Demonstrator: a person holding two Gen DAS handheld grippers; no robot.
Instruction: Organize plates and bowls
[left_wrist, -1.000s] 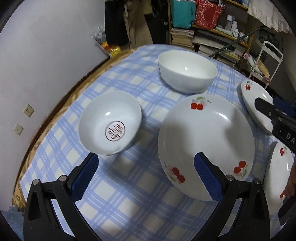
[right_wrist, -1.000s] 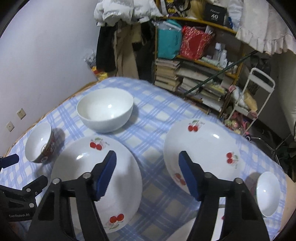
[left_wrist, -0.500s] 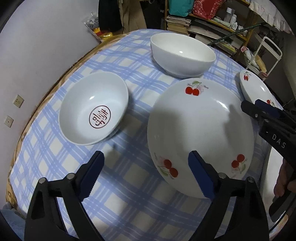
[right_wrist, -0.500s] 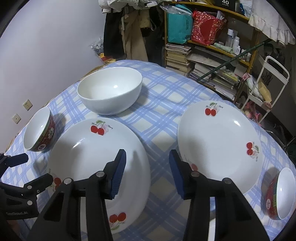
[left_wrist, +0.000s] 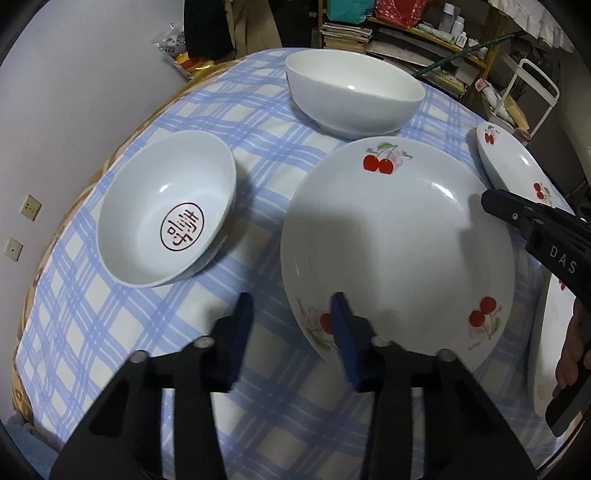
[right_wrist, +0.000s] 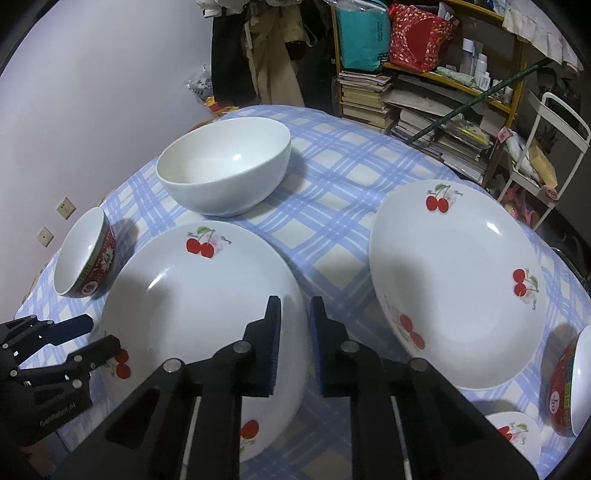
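A large cherry-pattern plate (left_wrist: 399, 243) lies in the middle of the blue checked table; it also shows in the right wrist view (right_wrist: 199, 306). My left gripper (left_wrist: 291, 314) straddles its near-left rim, jaws half closed, one finger (left_wrist: 341, 328) over the plate. My right gripper (right_wrist: 294, 325) straddles its right rim, jaws narrow, still apart. A small red-outside bowl (left_wrist: 166, 210) with a red emblem sits left (right_wrist: 85, 258). A big white bowl (left_wrist: 354, 92) stands behind (right_wrist: 225, 170). A second cherry plate (right_wrist: 454, 284) lies right.
Another red bowl (right_wrist: 572, 387) lies at the right edge, and a third cherry plate (right_wrist: 513, 432) peeks at the bottom right. The table edge drops off left toward the wall. Cluttered bookshelves (right_wrist: 436, 92) and a white cart (right_wrist: 543, 155) stand behind.
Both grippers have closed a good deal and moved in on the middle cherry plate's rim, left from the near-left side, right from the right side.
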